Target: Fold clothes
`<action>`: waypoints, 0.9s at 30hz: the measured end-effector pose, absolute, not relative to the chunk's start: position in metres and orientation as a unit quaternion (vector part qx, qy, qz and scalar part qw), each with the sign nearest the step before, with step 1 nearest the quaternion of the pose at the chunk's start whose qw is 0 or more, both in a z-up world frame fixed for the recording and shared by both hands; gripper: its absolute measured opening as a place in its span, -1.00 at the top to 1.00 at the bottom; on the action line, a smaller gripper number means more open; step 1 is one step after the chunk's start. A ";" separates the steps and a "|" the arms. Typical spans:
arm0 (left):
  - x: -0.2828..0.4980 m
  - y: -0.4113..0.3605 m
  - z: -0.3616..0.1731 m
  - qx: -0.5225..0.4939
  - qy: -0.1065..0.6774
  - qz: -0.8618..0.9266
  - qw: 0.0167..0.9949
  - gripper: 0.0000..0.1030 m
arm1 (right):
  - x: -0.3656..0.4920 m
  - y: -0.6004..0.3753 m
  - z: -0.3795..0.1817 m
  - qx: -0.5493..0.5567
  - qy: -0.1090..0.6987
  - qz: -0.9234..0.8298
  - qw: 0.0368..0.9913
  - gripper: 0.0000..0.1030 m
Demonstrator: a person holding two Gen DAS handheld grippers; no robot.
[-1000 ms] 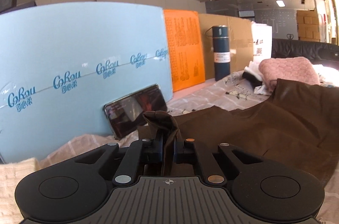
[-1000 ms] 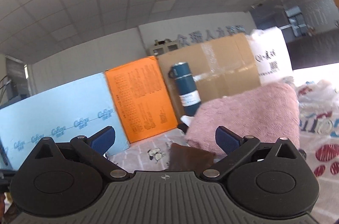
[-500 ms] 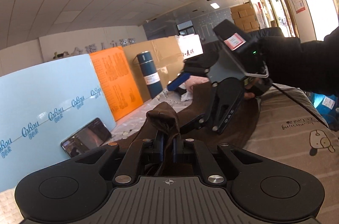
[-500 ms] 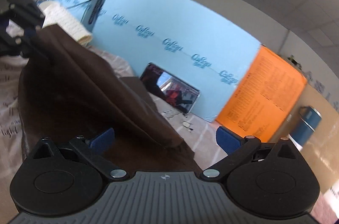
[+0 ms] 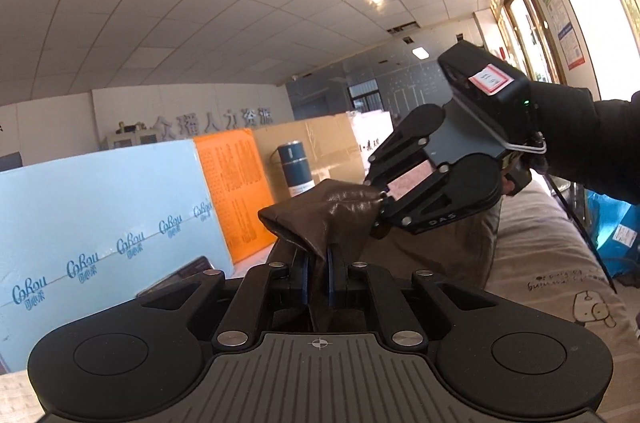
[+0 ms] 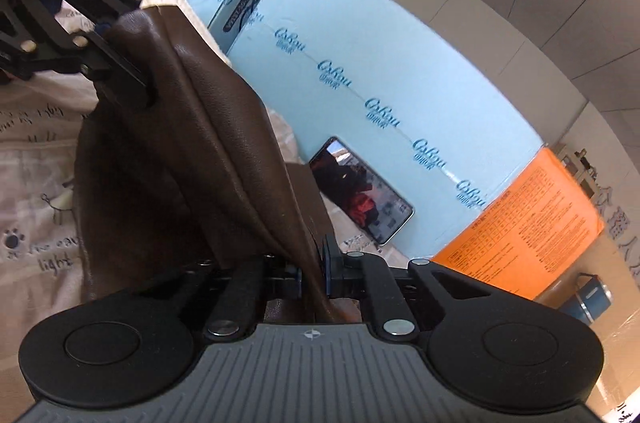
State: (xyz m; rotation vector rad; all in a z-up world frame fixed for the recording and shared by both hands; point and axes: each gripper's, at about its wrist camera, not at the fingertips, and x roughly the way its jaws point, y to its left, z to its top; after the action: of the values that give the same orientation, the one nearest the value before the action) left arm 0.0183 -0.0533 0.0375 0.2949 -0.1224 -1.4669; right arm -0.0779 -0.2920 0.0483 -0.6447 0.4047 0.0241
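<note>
A brown leather-like garment [image 5: 328,211] is held up off the bed by both grippers. My left gripper [image 5: 316,273] is shut on a bunched edge of it. My right gripper [image 6: 312,273] is shut on another part of the same garment [image 6: 192,127]. In the left wrist view the right gripper [image 5: 380,199] pinches the cloth just ahead and to the right. In the right wrist view the left gripper [image 6: 132,83] grips the cloth at upper left. The rest of the garment hangs down onto the bedsheet.
A printed bedsheet [image 5: 560,287] covers the surface below. A light blue foam board [image 6: 380,83], an orange board [image 6: 528,227] and cardboard stand along the back. A phone [image 6: 360,195] leans on the blue board. A blue flask [image 5: 295,167] stands by the cardboard.
My right gripper was open and empty; it swung over to the garment and shut on it near the left gripper. The left gripper lifted its held edge higher.
</note>
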 end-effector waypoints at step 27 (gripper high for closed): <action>-0.073 0.026 -0.021 0.366 0.049 -0.503 0.781 -0.86 | -0.247 -0.132 -0.017 -0.177 0.198 0.219 0.939 0.84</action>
State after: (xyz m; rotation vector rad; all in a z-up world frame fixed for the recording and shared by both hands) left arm -0.0731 0.0261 -0.0207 0.7912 0.1065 -1.0872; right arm -0.2465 -0.1322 -0.0167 -0.3612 0.4046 0.4462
